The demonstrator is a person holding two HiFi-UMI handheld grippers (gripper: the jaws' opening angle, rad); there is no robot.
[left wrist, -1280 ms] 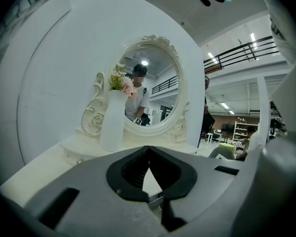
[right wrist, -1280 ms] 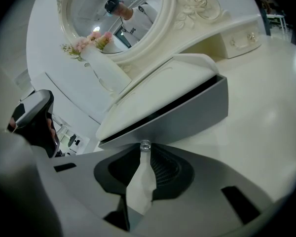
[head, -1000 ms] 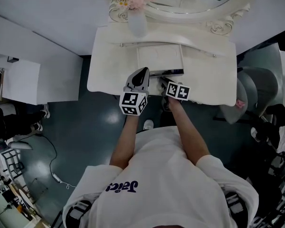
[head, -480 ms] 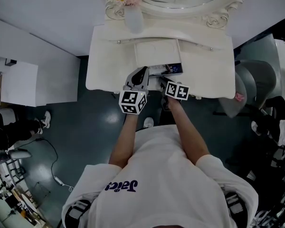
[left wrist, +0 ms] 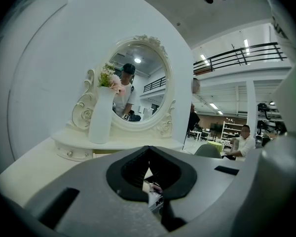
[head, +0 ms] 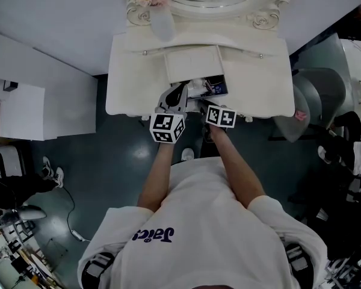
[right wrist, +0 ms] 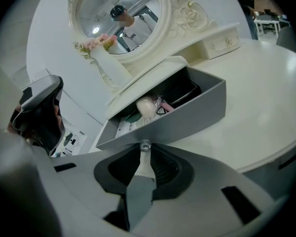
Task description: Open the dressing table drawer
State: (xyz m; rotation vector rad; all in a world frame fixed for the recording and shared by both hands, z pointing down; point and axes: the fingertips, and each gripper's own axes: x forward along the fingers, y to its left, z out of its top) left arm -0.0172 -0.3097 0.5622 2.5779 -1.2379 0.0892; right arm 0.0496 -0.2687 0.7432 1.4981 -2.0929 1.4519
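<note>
The right gripper (right wrist: 144, 150) pinches the small clear knob (right wrist: 145, 145) on the front of the drawer (right wrist: 187, 107), its jaws closed on the knob's neck. The drawer sits at the middle of the desk (head: 135, 83) and stands partly out. A pale round thing (right wrist: 147, 107) and other small items show inside it. The left gripper (left wrist: 148, 148) has its jaws drawn together on nothing. It hovers just left of the drawer's front, pointing toward the vase (left wrist: 101, 115) and the mirror (left wrist: 138, 83).

The pull looks to be under way with some travel left. The knob is small and looks smooth, so the pinch should stay firm and sit right behind its head. The pull should run straight back toward the person, in line with the drawer's sides. A sideways or upward tug could bind the drawer or slip the jaws off. The left gripper should stay clear of the drawer's front edge, and the pull should ease off before the drawer leaves its runners.

A second ago only a thin dark strip showed at the drawer's mouth in the head view. Now the gap is wider and the contents are plainly in sight. The desk also sits higher in that view.
</note>
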